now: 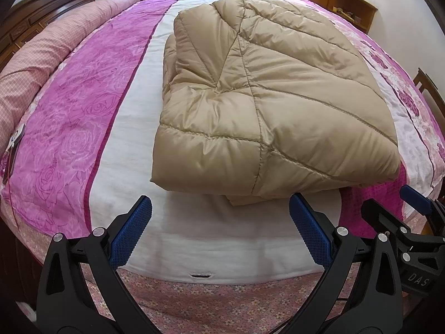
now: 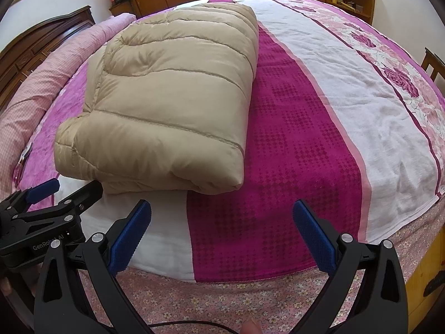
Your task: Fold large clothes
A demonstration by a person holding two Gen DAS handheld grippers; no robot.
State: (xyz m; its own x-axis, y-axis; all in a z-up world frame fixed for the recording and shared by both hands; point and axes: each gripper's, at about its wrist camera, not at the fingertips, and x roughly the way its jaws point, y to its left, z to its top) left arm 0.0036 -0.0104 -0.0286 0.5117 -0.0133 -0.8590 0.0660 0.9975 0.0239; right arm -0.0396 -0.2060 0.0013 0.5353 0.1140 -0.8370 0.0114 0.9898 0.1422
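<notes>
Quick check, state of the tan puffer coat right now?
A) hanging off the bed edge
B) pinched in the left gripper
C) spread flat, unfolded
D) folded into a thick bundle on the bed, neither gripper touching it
D: the coat lies as a stacked bundle on the bed, and the left gripper and right gripper both sit short of it with jaws wide apart and nothing between them.

A puffy tan quilted coat [image 1: 267, 97] is seen folded into a thick rectangular bundle — laid flat on the bed [image 1: 69, 128], its stitched channels uppermost.
</notes>
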